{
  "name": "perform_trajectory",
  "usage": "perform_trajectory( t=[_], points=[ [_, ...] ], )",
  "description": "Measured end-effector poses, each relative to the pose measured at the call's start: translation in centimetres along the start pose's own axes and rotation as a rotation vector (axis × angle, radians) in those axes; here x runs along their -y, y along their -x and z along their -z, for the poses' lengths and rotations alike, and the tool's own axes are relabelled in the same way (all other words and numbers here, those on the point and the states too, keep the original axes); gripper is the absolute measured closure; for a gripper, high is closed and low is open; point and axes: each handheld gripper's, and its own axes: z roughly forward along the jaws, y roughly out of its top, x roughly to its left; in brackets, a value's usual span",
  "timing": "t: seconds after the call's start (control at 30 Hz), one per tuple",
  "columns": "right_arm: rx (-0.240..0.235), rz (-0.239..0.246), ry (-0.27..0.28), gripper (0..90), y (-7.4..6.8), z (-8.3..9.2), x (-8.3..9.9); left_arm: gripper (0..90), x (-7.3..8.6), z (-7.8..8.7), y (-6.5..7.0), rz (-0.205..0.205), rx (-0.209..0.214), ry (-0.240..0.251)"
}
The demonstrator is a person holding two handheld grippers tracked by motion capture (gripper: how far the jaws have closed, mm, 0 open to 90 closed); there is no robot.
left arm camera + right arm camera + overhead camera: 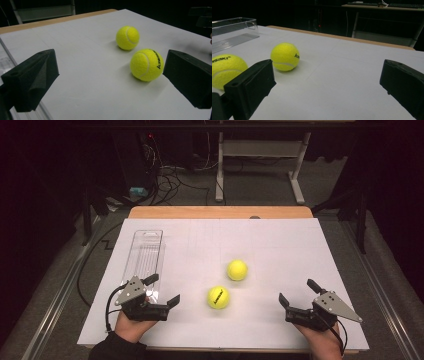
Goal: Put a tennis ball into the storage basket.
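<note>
Both the left gripper and right gripper stand released. Near ball lies loose mid-desk, between them; an off-centre pinch would likely roll it away.

Two yellow tennis balls on white sheet: near ball, far ball, apart.

Two yellow tennis balls with black lettering, white sheet, clear ribbed tray.
</note>
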Motion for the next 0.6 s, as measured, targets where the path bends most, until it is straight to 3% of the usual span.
perform_trajectory(
  t=[0.33,0.6],
  points=[
    [-0.009,0.009,-0.010,0.0,-0.2,-0.3,0.2,0.8,0.0,-1.8,1.5,-0.035,0.027,-0.065],
    [-0.019,0.017,-0.017,0.0,-0.3,-0.3,0.3,0.8,0.2,-3.0,2.5,-0.062,0.052,-0.161]
  ],
)
